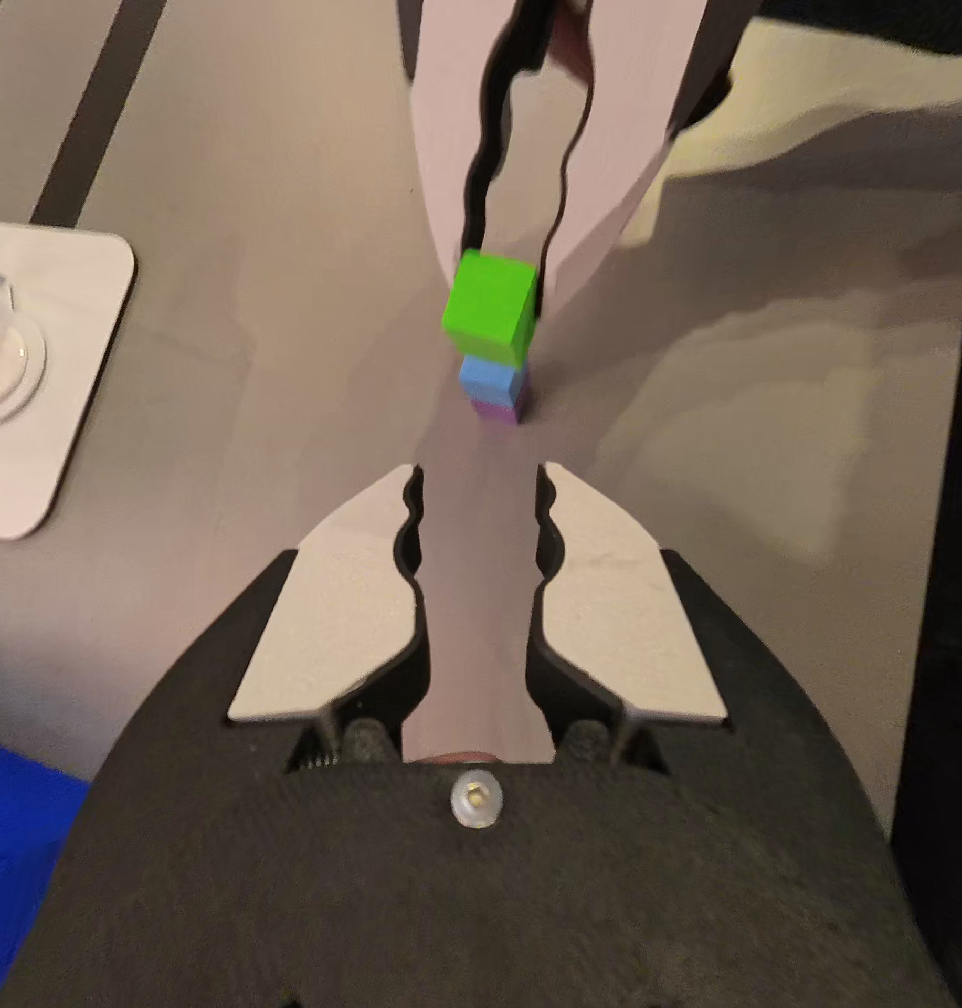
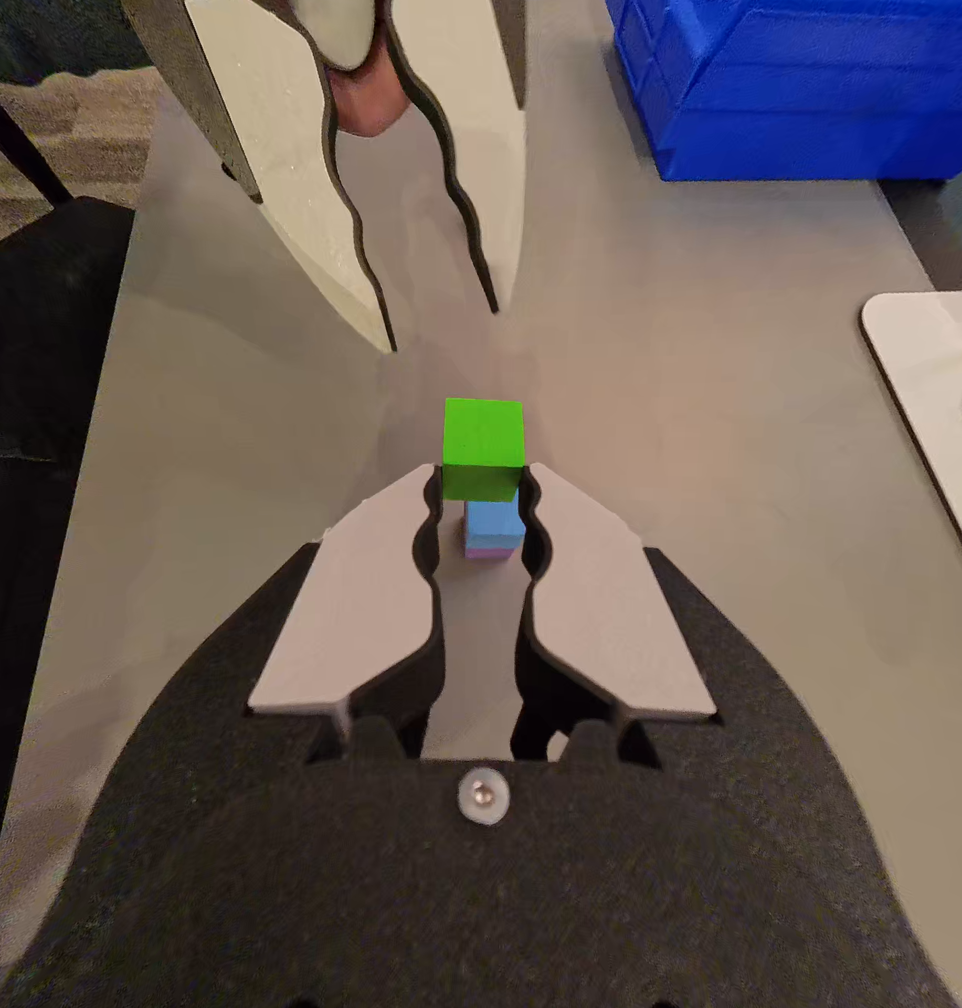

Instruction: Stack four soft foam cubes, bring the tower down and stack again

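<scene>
Grey and matte, the tabletop (image 2: 686,436) fills most of both views, smooth, with soft shadows falling across it. On it stands a small tower: a purple cube (image 2: 487,553) at the bottom, a blue cube (image 2: 495,523) on that, and a green cube (image 2: 484,447) on top, sitting slightly askew over the blue one.

The right gripper (image 2: 483,474) reaches over the tower from above, and its two fingertips are clamped against opposite sides of the green cube, the dark pads (image 2: 530,491) pressing on its faces. The left gripper (image 1: 478,474) hangs on the far side of the tower from the right one, its jaws apart with only bare tabletop between them, well short of the cubes.

A blue plastic bin (image 2: 795,93) sits on the table beyond the tower and off to one side in the right wrist view. On the same side, nearer, lies a white rounded pad (image 2: 931,393) with a dark edge; the left wrist view shows a clear, roundish object (image 1: 4,349) resting on it, too blurred to identify. Away from the tower, past the table's edge, is dark furniture (image 2: 42,436) and speckled carpet (image 2: 86,131).
</scene>
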The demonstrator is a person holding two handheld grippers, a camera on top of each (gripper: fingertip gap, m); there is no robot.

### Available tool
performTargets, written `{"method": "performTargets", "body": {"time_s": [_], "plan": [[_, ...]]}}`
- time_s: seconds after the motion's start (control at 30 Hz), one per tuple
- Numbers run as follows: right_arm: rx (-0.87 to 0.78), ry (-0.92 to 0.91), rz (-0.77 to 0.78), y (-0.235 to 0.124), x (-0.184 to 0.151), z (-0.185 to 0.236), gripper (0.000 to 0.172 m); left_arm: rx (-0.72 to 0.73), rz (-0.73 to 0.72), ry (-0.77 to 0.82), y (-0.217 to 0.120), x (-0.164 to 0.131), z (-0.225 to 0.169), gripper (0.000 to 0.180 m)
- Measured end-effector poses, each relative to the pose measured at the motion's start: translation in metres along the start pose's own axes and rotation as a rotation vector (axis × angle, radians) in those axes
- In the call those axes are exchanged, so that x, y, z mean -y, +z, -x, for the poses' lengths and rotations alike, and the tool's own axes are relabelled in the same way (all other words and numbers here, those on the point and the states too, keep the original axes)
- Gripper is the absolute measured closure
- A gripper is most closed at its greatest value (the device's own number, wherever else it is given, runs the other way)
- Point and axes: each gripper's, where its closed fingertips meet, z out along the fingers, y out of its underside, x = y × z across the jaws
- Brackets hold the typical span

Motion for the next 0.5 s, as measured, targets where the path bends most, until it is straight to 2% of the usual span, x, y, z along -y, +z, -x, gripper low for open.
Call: {"method": "performTargets", "body": {"time_s": [0.23,0.5], "plan": [[0.017,0.046,-0.009,0.009,-0.02,-0.006,0.145,0.01,0.113,-0.081,0.014,-0.059,-0.005,0.145],[0.013,0.049,0.009,0.016,-0.027,-0.007,0.145,-0.015,0.151,-0.081,0.031,-0.073,-0.009,0.147]]}}
